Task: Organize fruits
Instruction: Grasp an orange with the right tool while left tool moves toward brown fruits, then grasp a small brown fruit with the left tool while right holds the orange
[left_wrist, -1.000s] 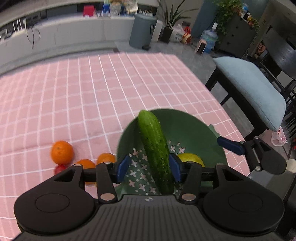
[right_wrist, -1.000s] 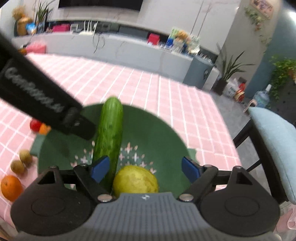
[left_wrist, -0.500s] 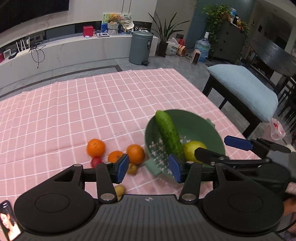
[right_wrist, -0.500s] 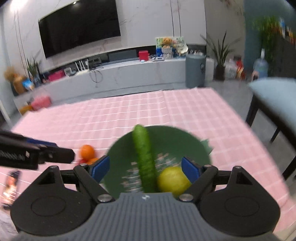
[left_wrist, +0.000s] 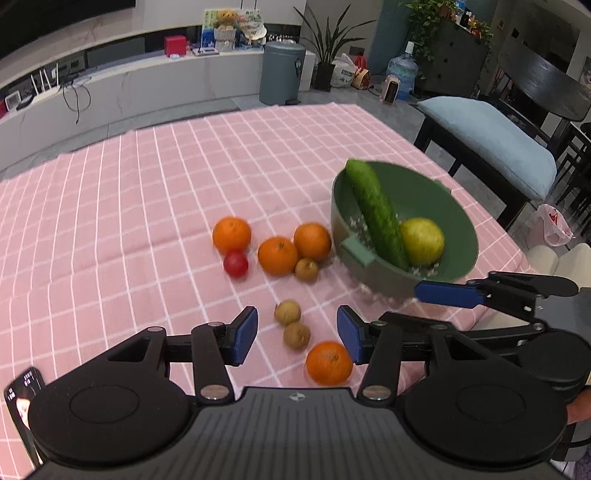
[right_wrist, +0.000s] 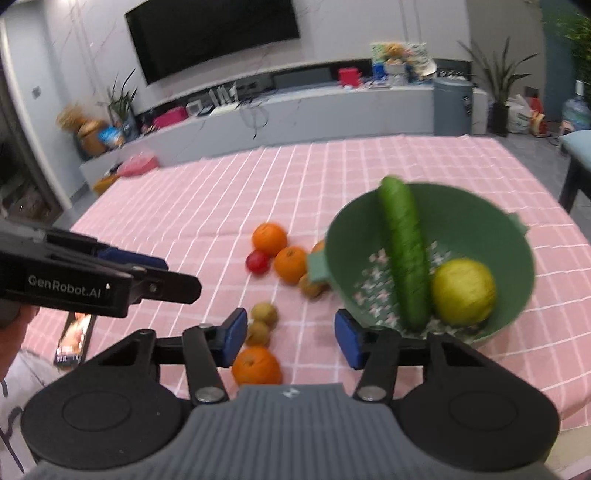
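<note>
A green colander bowl (left_wrist: 458, 221) (right_wrist: 480, 221) sits on the pink checked cloth at the right. A cucumber (left_wrist: 376, 214) (right_wrist: 404, 254) leans in it beside a yellow-green fruit (left_wrist: 422, 240) (right_wrist: 463, 291). Several oranges (left_wrist: 277, 255) (right_wrist: 290, 264), a small red fruit (left_wrist: 235, 263) (right_wrist: 257, 261) and small brown fruits (left_wrist: 287, 312) (right_wrist: 263, 314) lie left of the bowl. My left gripper (left_wrist: 297, 334) is open and empty, above the near orange (left_wrist: 328, 362). My right gripper (right_wrist: 290, 336) is open and empty, above the same orange (right_wrist: 256, 365).
A phone (right_wrist: 75, 336) lies on the cloth at the near left edge. A bench with a blue cushion (left_wrist: 487, 144) stands past the table's right edge. A grey bin (left_wrist: 281, 72) and a low counter are behind the table.
Both grippers have pulled back and up from the bowl. The left gripper let go of the cucumber, which now leans in the bowl. More loose fruit has come into view.
</note>
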